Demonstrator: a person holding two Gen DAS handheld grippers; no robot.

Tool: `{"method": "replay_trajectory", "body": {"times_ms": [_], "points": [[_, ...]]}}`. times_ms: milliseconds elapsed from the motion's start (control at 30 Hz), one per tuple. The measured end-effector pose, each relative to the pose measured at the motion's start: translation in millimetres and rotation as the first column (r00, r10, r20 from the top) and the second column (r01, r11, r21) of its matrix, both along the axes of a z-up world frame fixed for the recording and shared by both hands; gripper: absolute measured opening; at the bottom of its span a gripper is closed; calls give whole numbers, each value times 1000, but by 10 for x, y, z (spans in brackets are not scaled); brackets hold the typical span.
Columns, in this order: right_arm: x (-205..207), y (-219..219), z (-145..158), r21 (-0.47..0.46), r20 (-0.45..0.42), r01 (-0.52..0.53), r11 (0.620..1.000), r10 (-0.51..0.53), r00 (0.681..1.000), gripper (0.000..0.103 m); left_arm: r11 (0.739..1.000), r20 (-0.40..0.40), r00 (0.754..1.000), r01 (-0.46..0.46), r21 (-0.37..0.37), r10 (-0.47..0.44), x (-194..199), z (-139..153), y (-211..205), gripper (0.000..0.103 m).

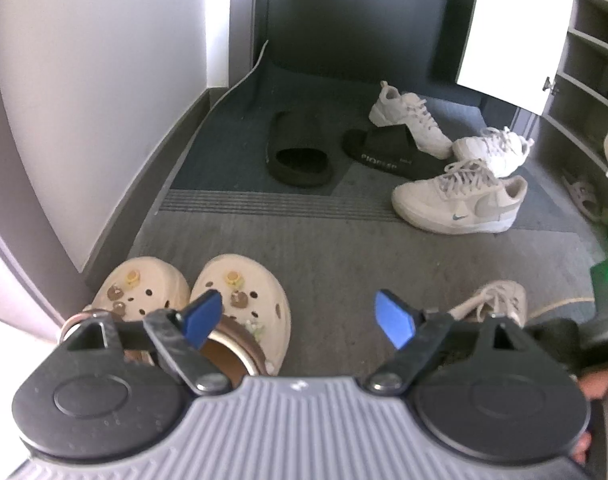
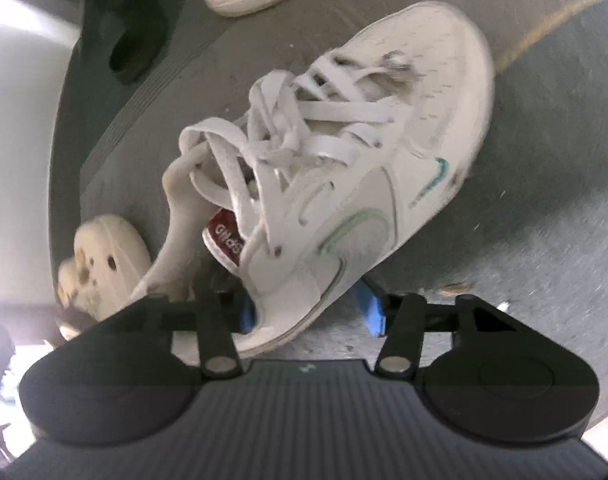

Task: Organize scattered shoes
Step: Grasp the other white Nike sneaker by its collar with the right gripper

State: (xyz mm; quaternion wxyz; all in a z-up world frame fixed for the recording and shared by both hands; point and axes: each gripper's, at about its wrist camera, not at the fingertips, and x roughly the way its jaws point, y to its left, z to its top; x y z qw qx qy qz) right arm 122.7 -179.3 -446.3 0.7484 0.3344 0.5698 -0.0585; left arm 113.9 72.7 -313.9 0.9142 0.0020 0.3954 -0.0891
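On the grey floor (image 1: 324, 272) the white sneaker (image 2: 344, 168) heel is pinched by the right gripper (image 2: 310, 314); the left gripper (image 1: 299, 316) is spread over bare carpet

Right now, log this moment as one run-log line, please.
stage: grasping | right claw: astride heel of white sneaker, grip unconfirmed | left claw: open, empty, above floor beside cream clogs | other shoes unsorted

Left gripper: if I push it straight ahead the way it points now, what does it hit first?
Probably bare carpet. The left gripper has open jaws, with nothing between them. The clogs sit just left of that line and a sneaker just right, though depth is unclear.
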Motion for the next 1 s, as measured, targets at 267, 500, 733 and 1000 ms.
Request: {"method": "replay_trajectory", "body": {"times_ms": [267, 500, 733, 1000], "points": [[-192, -168, 201, -139, 139, -202, 969, 221, 965, 30, 999, -15, 999, 48, 21, -47, -7, -78, -136, 87], [-274, -324, 305, -187, 204, -296, 937, 332, 921, 26, 997, -10, 998, 67, 41, -67, 6, -86, -268, 87], [-355, -435, 349, -143, 242, -249, 958, 278, 930, 26, 994, -17, 995, 101, 46, -100, 32, -111, -439, 87], [-357, -671, 326, -35, 259, -86, 996, 92, 961, 26, 989, -17, 990, 140, 45, -140, 53, -130, -588, 87]]}}
